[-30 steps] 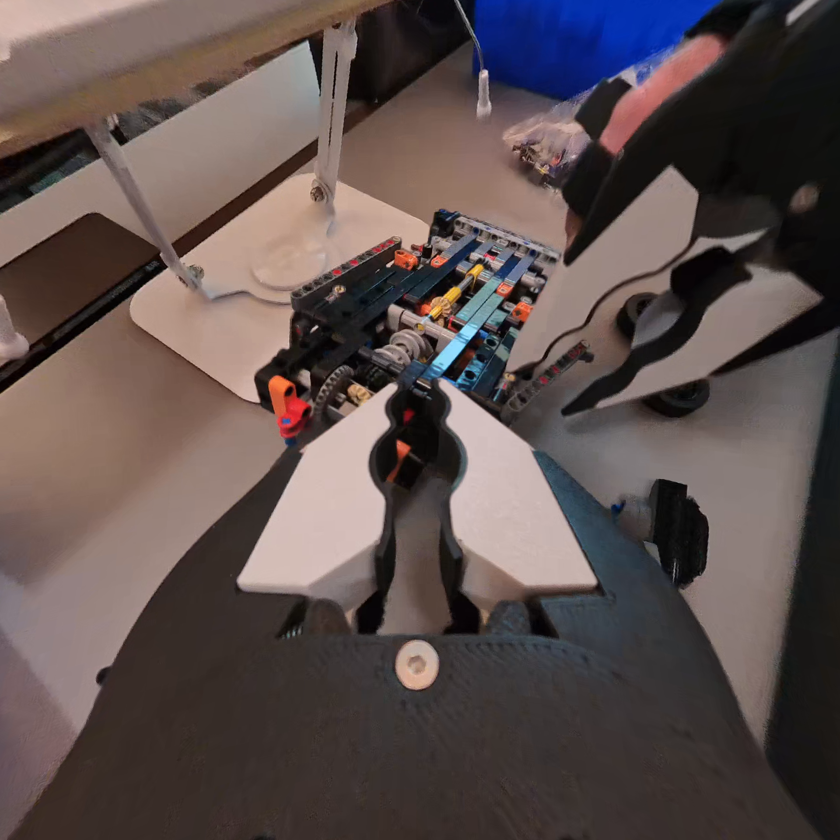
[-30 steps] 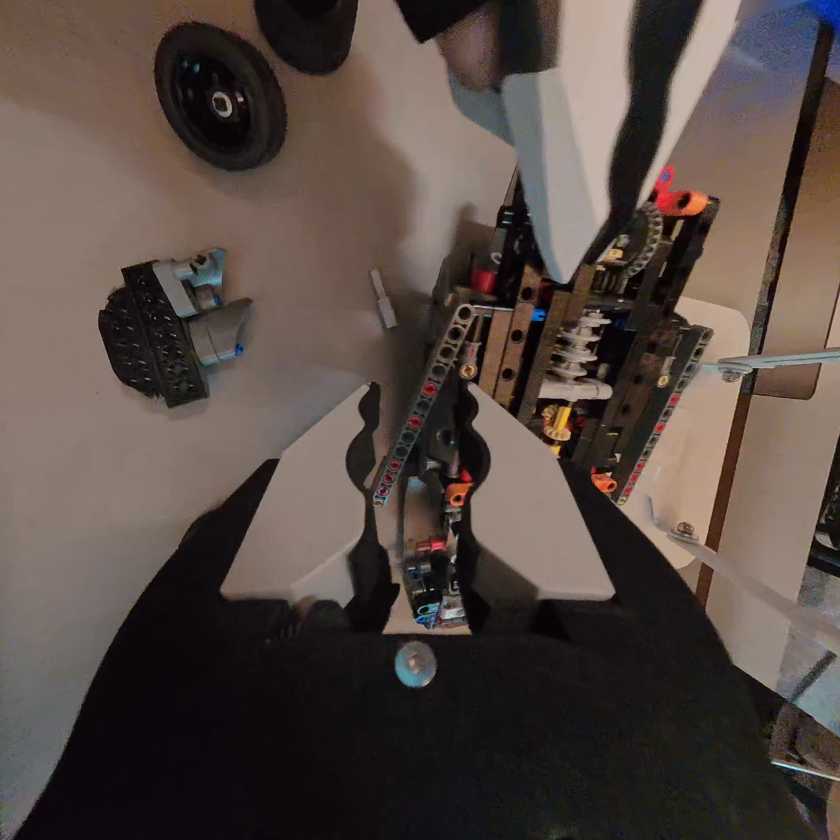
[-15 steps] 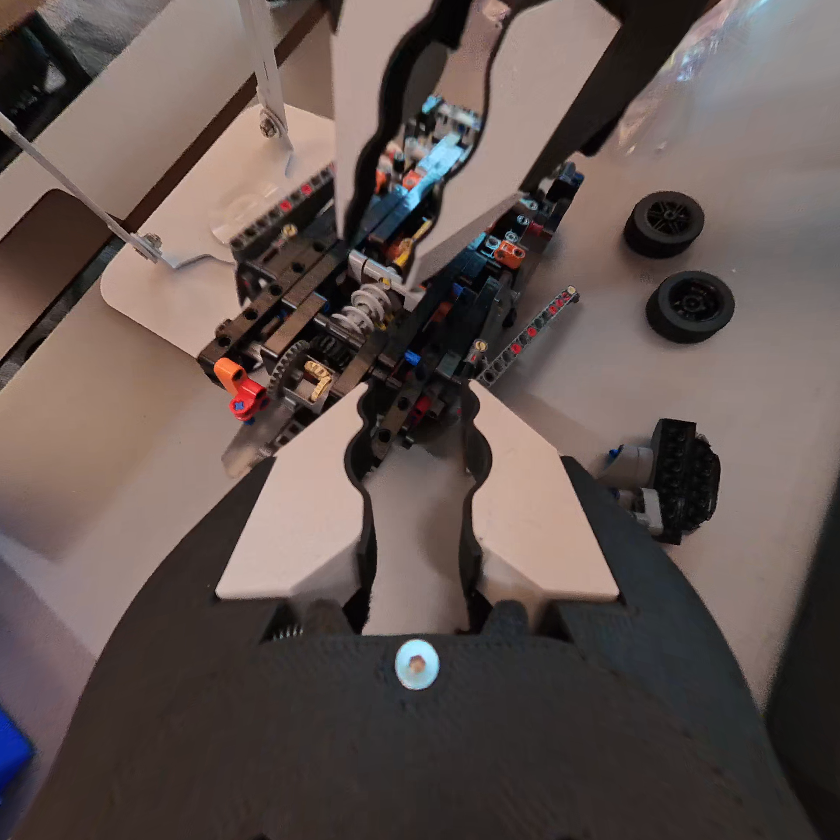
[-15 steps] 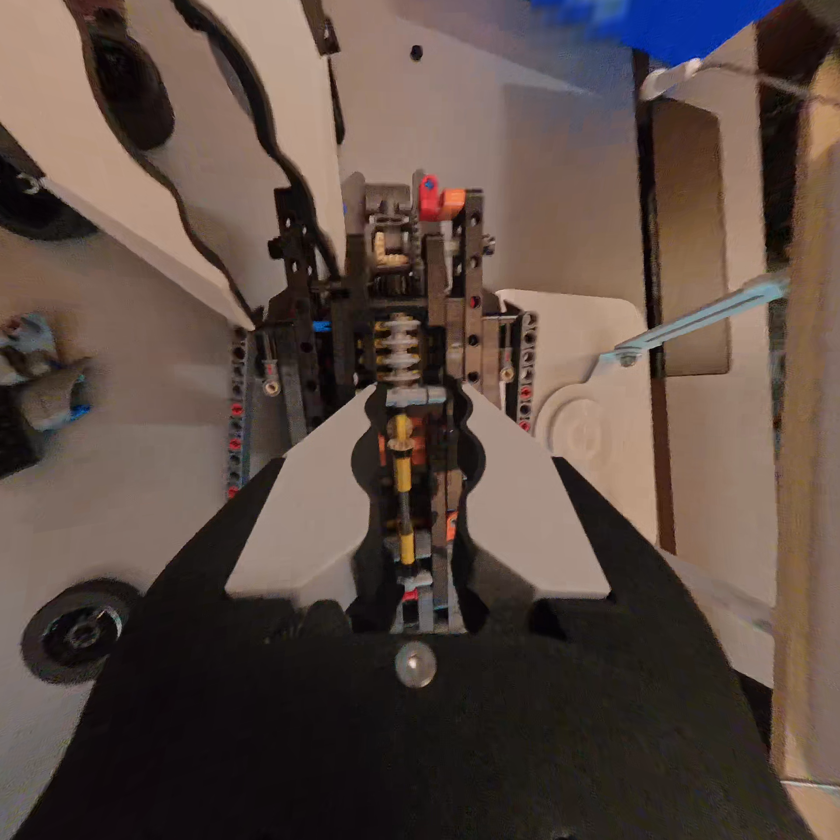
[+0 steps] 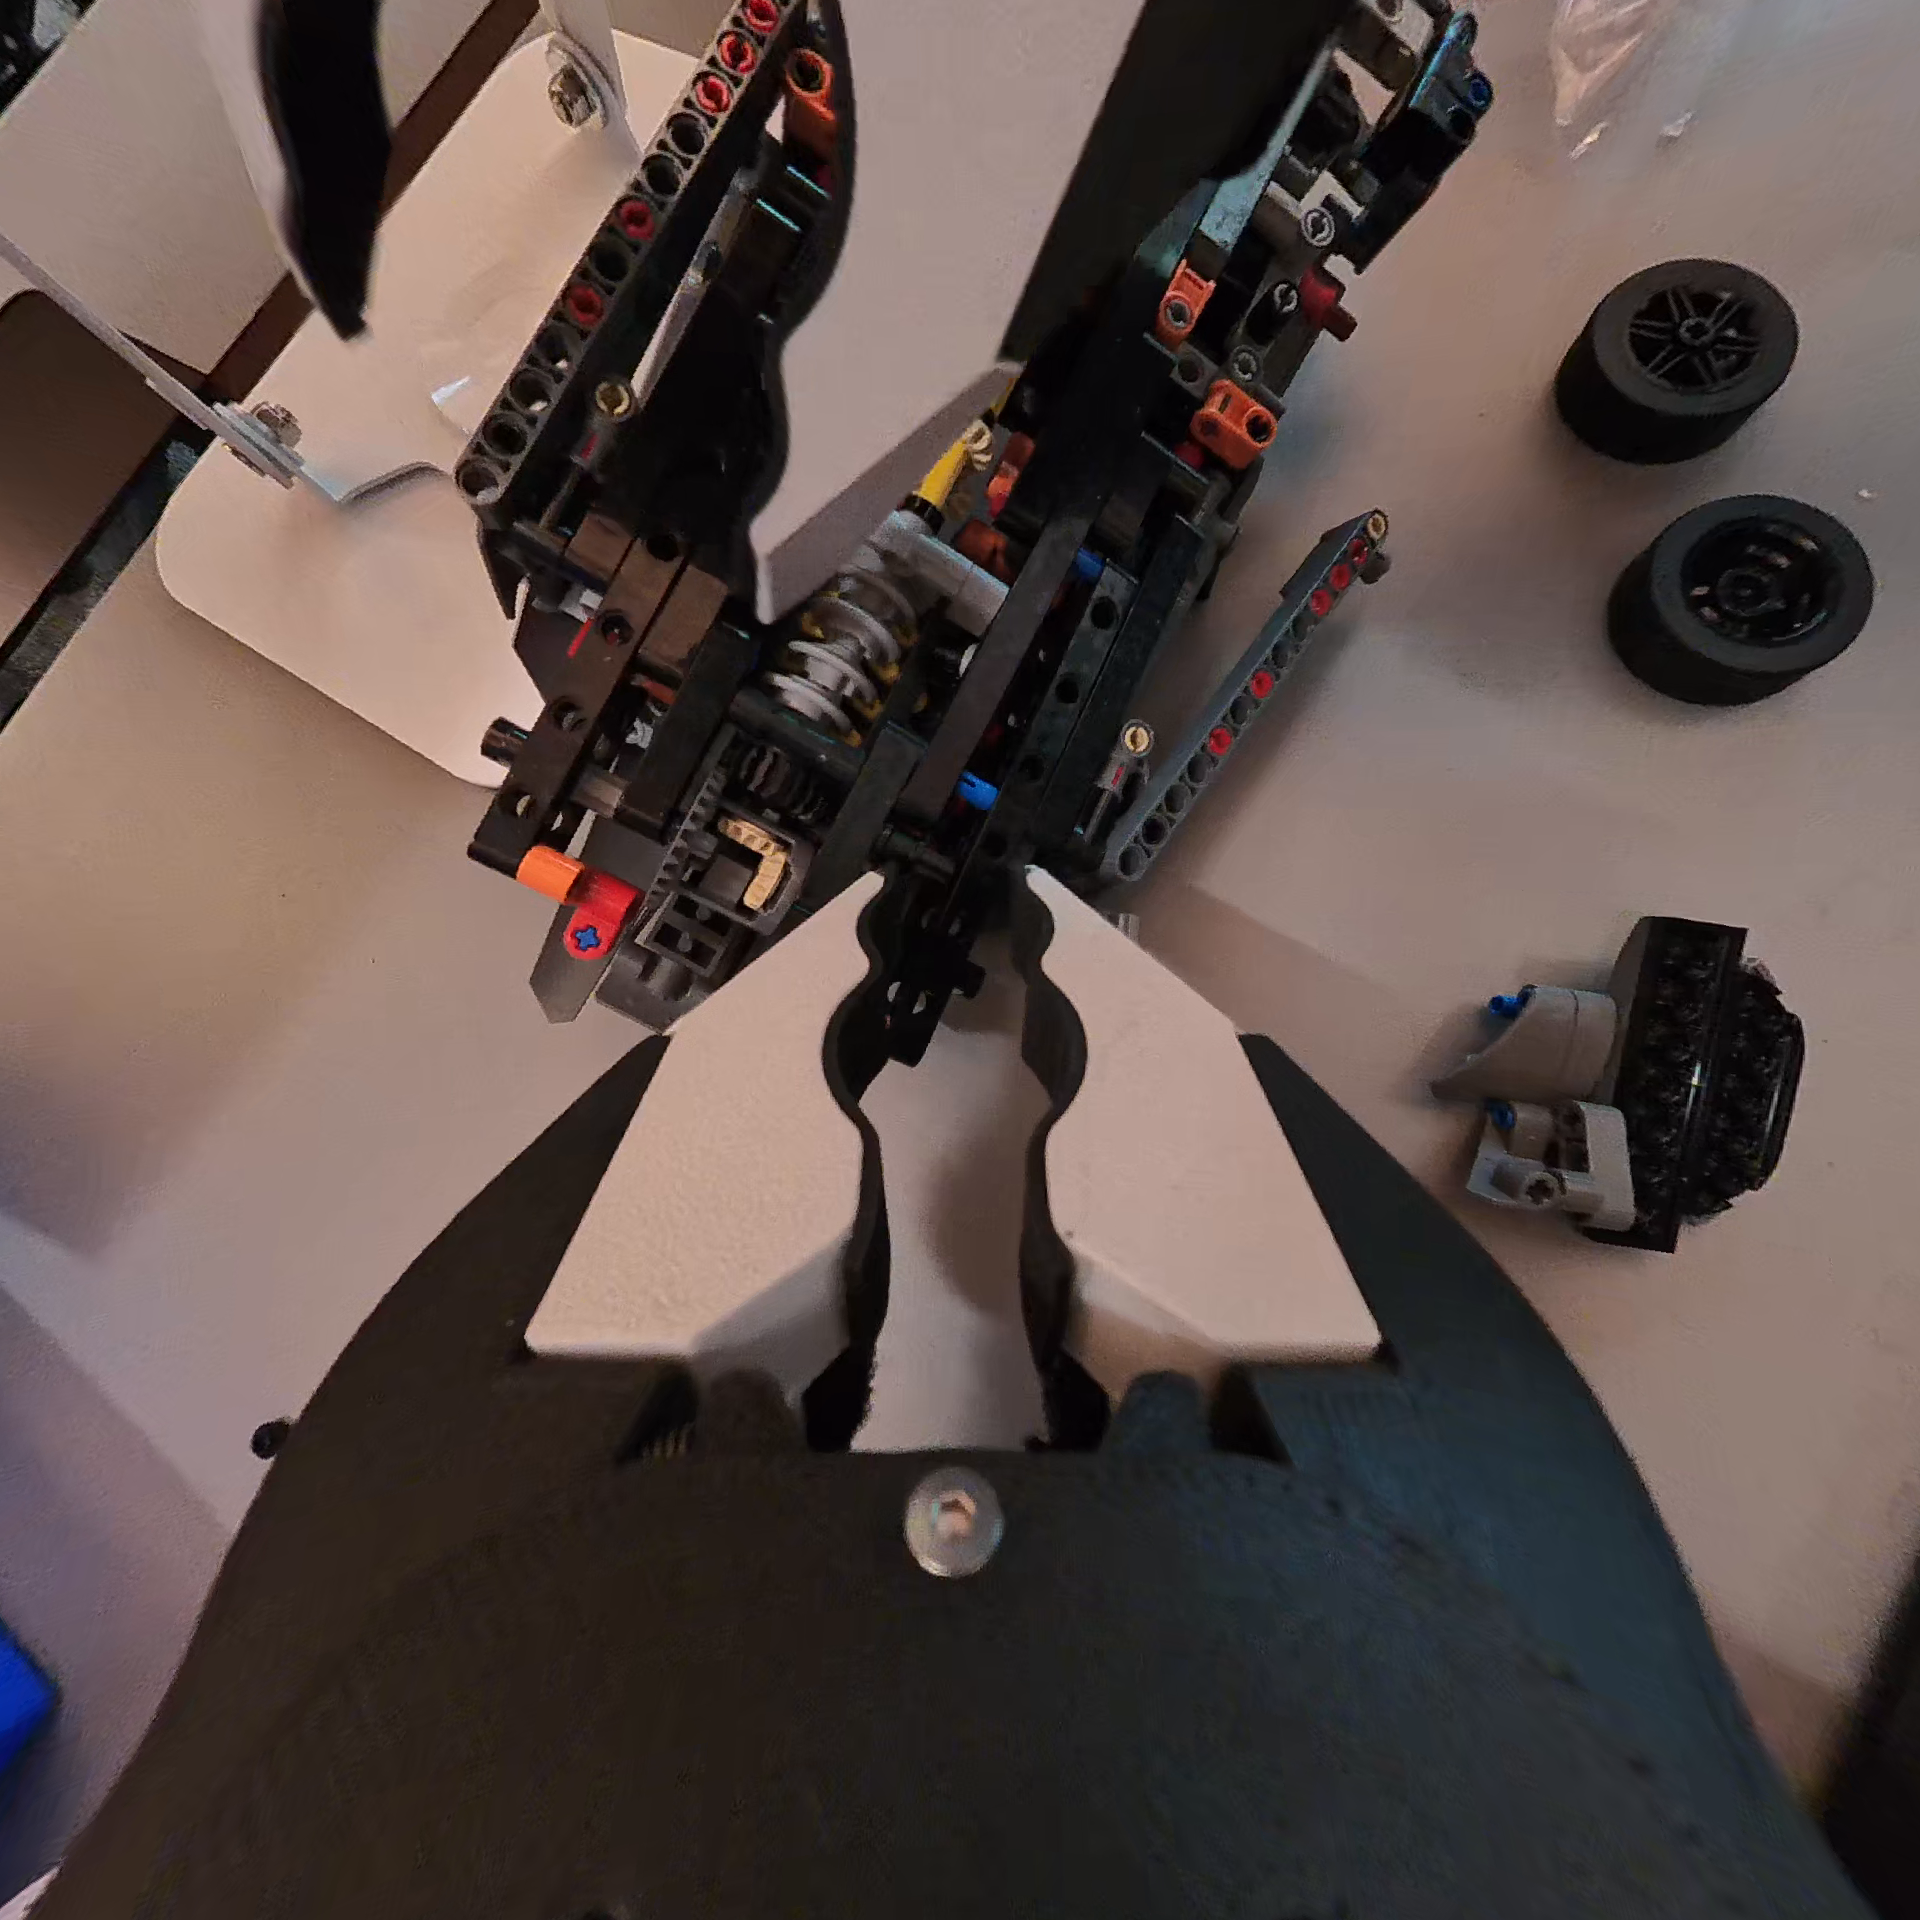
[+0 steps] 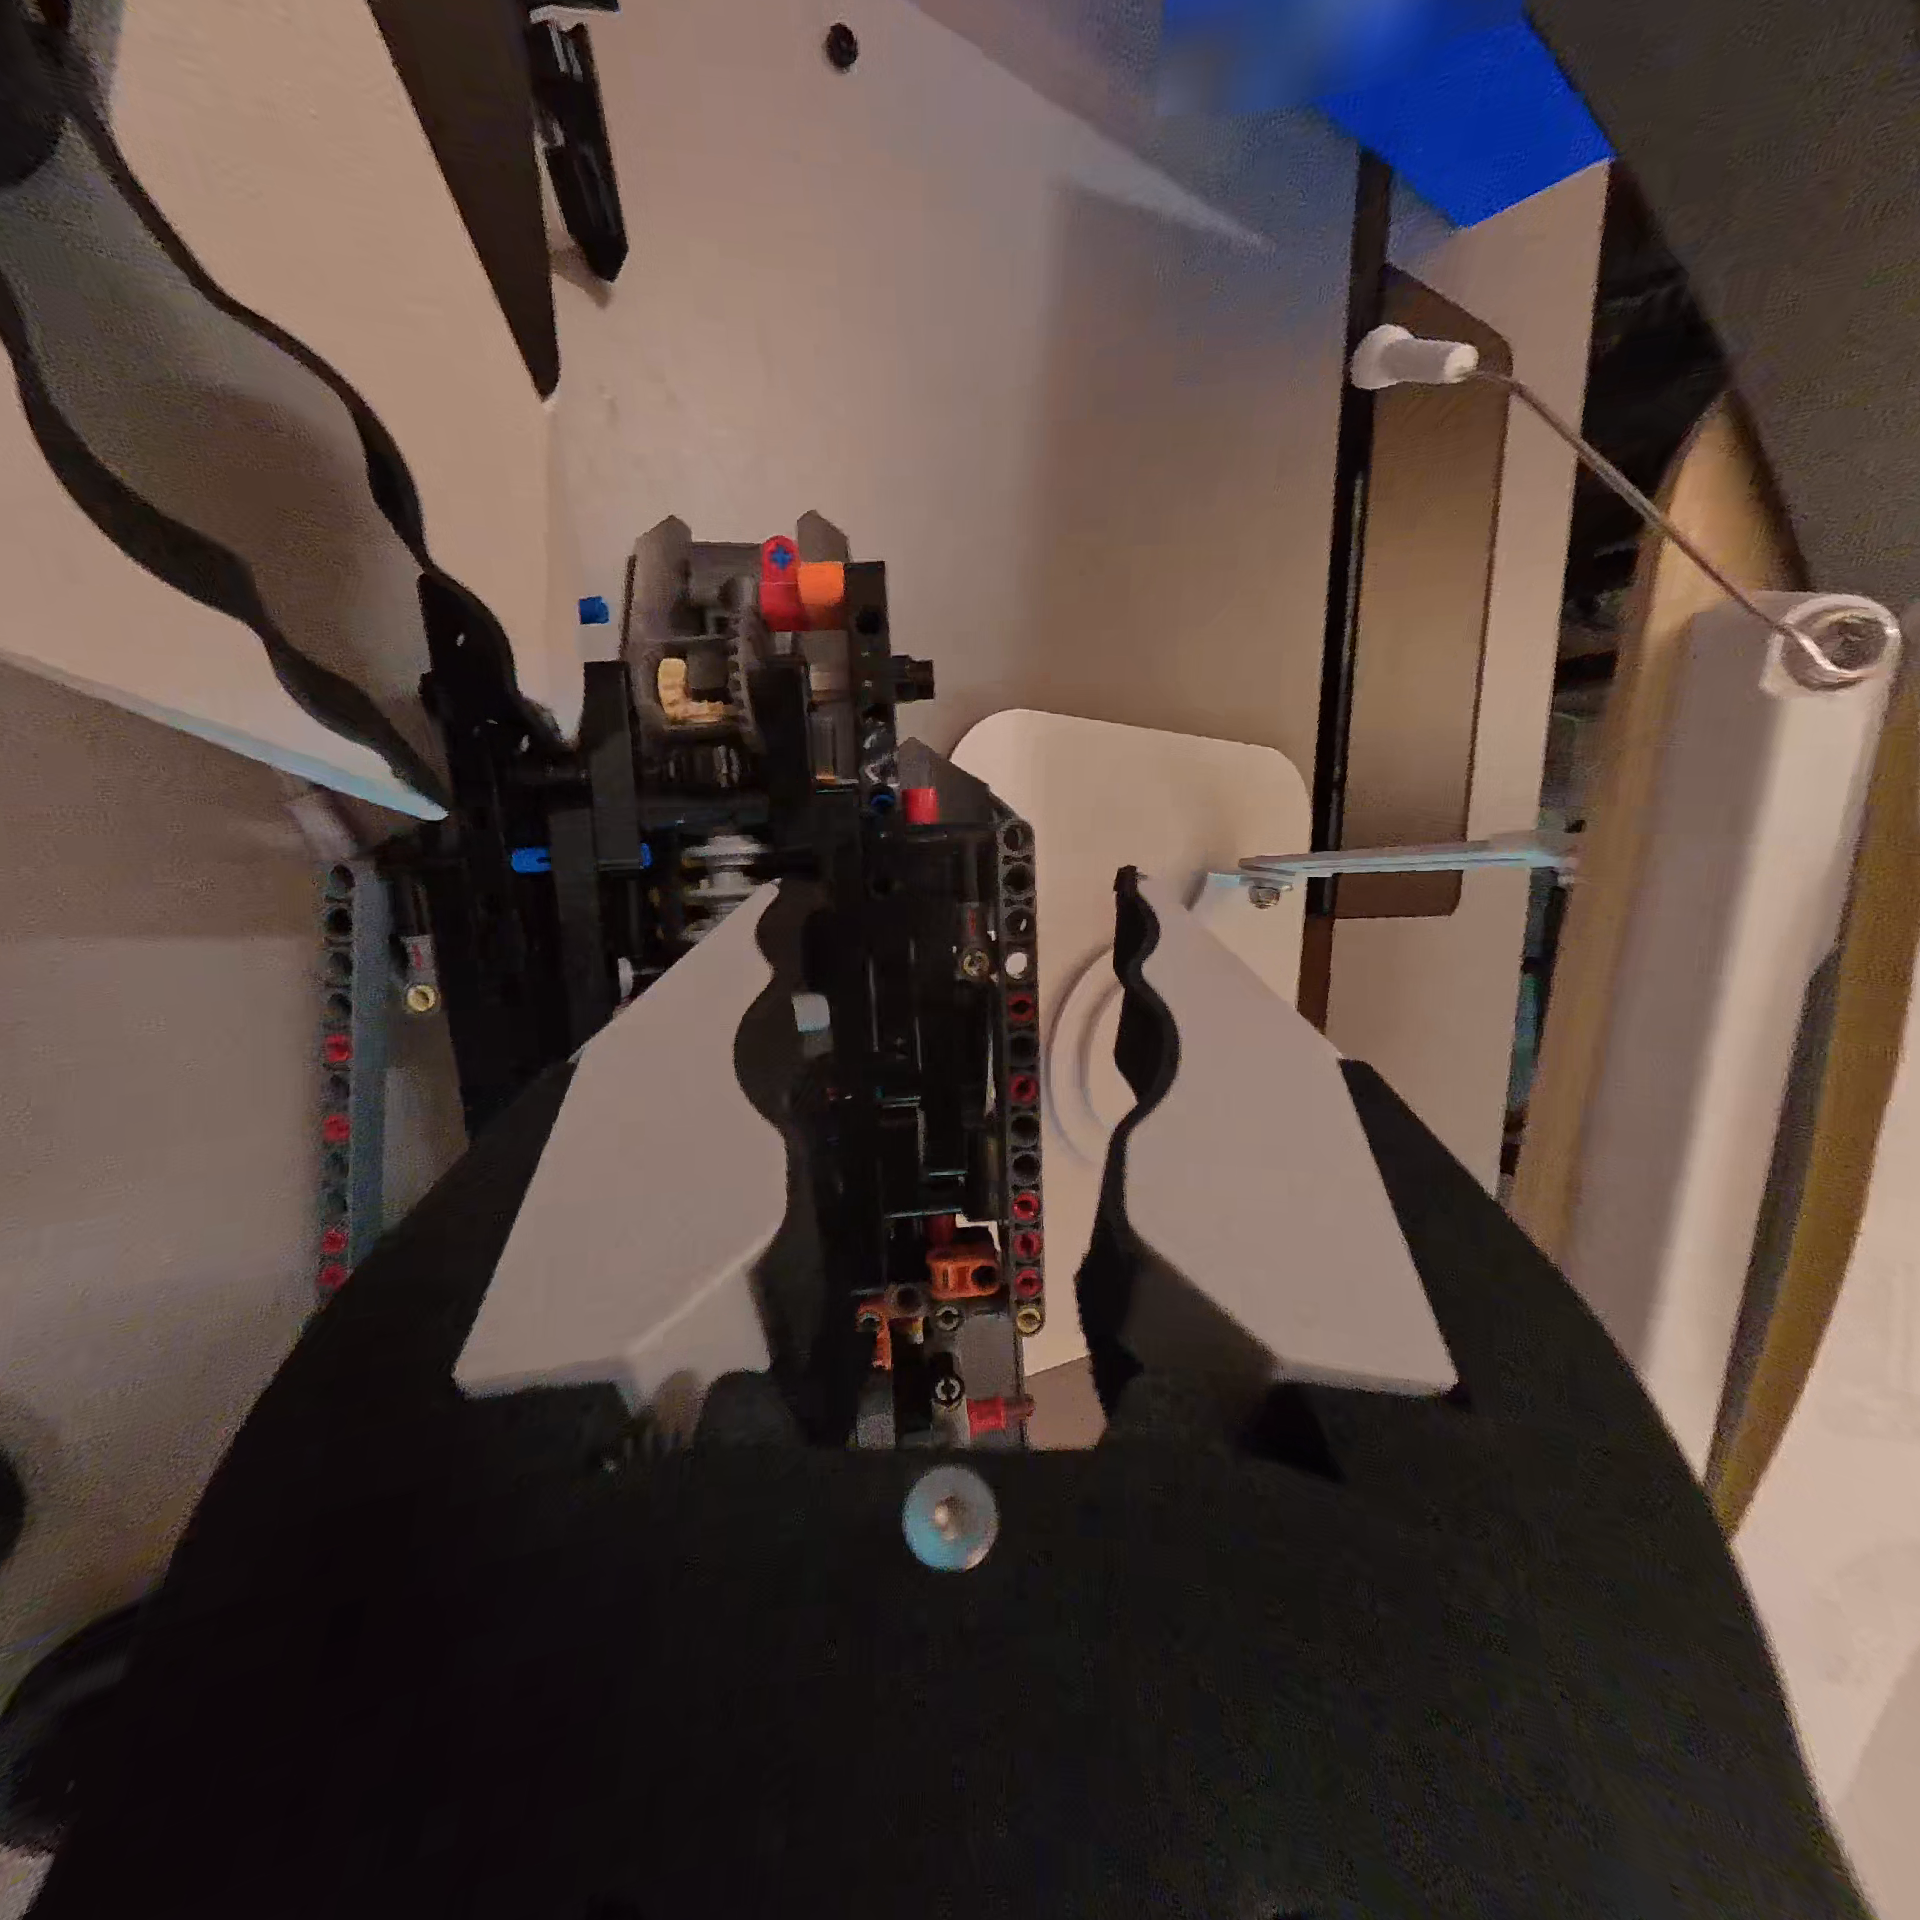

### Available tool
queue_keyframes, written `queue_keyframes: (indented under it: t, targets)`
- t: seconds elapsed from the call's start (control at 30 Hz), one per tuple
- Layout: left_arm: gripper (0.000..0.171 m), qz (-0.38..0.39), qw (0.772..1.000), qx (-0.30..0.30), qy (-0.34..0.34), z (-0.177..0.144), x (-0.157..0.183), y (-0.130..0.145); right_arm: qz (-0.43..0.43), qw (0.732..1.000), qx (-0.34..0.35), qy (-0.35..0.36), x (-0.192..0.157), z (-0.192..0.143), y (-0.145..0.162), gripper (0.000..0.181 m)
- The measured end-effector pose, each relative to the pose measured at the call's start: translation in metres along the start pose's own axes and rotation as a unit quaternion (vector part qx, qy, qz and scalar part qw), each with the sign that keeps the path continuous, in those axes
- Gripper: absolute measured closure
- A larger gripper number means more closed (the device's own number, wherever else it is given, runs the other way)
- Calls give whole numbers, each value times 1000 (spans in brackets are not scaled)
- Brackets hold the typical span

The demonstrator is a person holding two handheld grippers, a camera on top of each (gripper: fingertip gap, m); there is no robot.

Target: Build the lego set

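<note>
The black Lego chassis [image 5: 852, 644] with gears, a spring and orange and red pins lies on the table, partly on a white stand base. My left gripper [image 5: 954, 883] is closed around a black beam at the chassis's near end. My right gripper [image 6: 948, 885] is open and straddles the chassis's side rail, a grey beam with red pins [image 6: 1023, 1091]. In the left wrist view one right finger [image 5: 883, 468] reaches into the chassis middle. A left finger [image 6: 260, 727] touches the chassis's far corner in the right wrist view.
Two black wheels [image 5: 1678, 358] [image 5: 1740, 597] and a grey-and-black sub-assembly [image 5: 1642, 1081] lie on the table to the right. A grey beam [image 5: 1247, 696] angles out from the chassis. The white stand base [image 5: 343, 582] with metal legs is on the left.
My right gripper has opened wide and shifted from the chassis's centre to its side rail. My left gripper's jaws have narrowed onto the black beam.
</note>
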State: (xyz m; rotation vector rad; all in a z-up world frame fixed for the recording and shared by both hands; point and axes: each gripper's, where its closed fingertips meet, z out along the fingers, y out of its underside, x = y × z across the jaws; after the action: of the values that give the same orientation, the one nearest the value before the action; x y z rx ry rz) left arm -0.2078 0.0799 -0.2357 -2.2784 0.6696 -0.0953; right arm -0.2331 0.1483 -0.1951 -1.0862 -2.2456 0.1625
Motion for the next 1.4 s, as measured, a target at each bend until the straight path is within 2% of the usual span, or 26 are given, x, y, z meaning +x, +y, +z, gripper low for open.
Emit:
queue_keyframes:
  t: [0.1,0.13,0.27,0.33,0.43,0.73,0.97,1.03,1.07,1.17,1.23,1.37,1.4]
  targets:
    - [154,-2,1000,3,3,1,1,-1,-14,999,-30,-9,-2,8,10,129]
    - [153,-3,1000,3,5,2,1,-1,-18,999,-46,-8,-3,12,15,137]
    - [151,-14,999,-30,13,11,3,12,3,999,-35,-4,-1,15,15,138]
    - [157,-12,999,-32,11,11,1,11,17,999,-30,-6,-1,14,17,138]
    - [159,-21,999,-24,20,13,2,10,49,998,-23,-10,1,14,19,139]
    - [162,11,999,-47,16,14,11,11,157,987,-12,-28,9,16,32,139]
    - [162,32,998,-47,29,10,17,9,134,991,-15,-25,-2,4,36,139]
    - [154,28,998,-39,29,10,18,4,107,994,-19,-14,-4,-1,35,139]
    - [143,30,998,-39,30,11,20,3,99,995,-17,-16,-5,-2,34,139]
    - [130,44,997,-55,43,17,31,2,104,994,-20,-20,-8,-6,36,139]
    - [129,62,995,-70,38,24,35,4,108,994,-16,-17,-8,-8,36,139]
    - [137,85,993,-74,16,32,32,1,123,992,-8,-8,-2,-20,38,140]
    - [153,87,994,-71,5,30,27,0,124,992,-5,-8,-2,-24,39,140]
